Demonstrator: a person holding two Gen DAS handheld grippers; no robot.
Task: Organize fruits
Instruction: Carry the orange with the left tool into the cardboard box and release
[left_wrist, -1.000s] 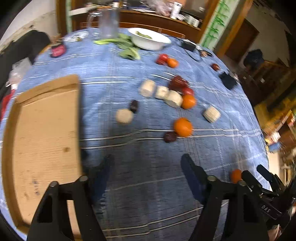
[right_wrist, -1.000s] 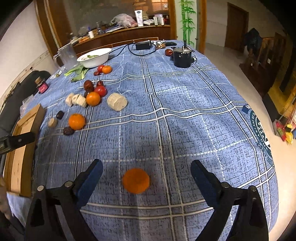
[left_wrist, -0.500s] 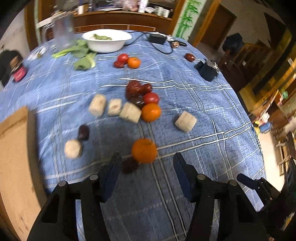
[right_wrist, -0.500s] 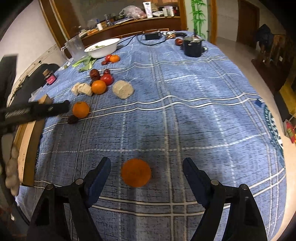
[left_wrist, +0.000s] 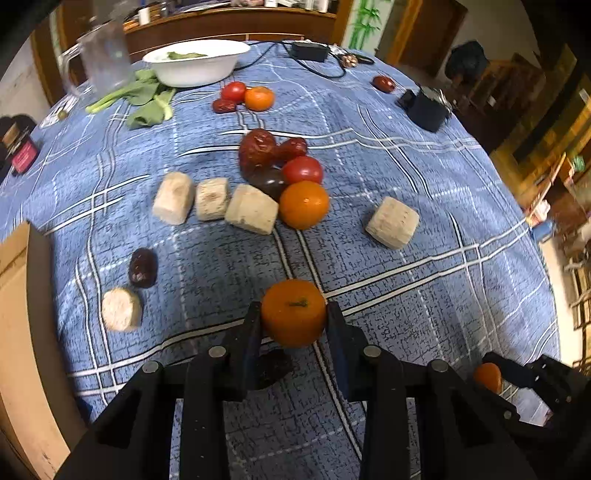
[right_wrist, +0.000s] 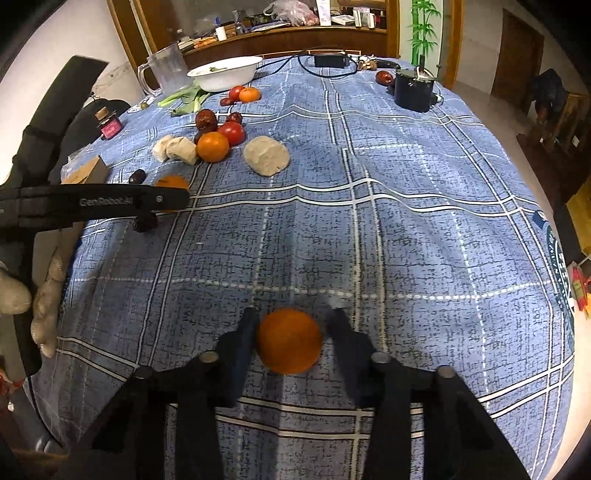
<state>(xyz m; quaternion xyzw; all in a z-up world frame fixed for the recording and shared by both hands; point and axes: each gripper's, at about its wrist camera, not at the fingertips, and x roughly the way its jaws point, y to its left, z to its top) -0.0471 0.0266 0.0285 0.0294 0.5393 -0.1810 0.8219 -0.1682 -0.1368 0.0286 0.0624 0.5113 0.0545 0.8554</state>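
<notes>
My left gripper (left_wrist: 294, 314) points down at the blue checked tablecloth. Its jaws are closing, and both pads touch the sides of an orange (left_wrist: 293, 321) with a green stem. A dark date (left_wrist: 275, 365) lies just under it. In the right wrist view my right gripper (right_wrist: 291, 325) has its jaws closing around another orange (right_wrist: 289, 341). The left finger touches that orange; the right finger is blurred and a thin gap shows. The left gripper's black body (right_wrist: 110, 203) crosses that view at the left, half hiding its orange.
A cardboard box (left_wrist: 14, 302) stands at the table's left edge. Mid-table lie a third orange (left_wrist: 303, 204), a tomato (left_wrist: 303, 170), red dates (left_wrist: 257, 149) and pale chunks (left_wrist: 392, 221). Farther back stand a white bowl (left_wrist: 195, 62), greens, a pitcher and a black pot (left_wrist: 426, 109).
My left gripper moved from beside the cardboard box over to the orange and narrowed onto it. My right gripper's jaws closed in around its orange from wide open.
</notes>
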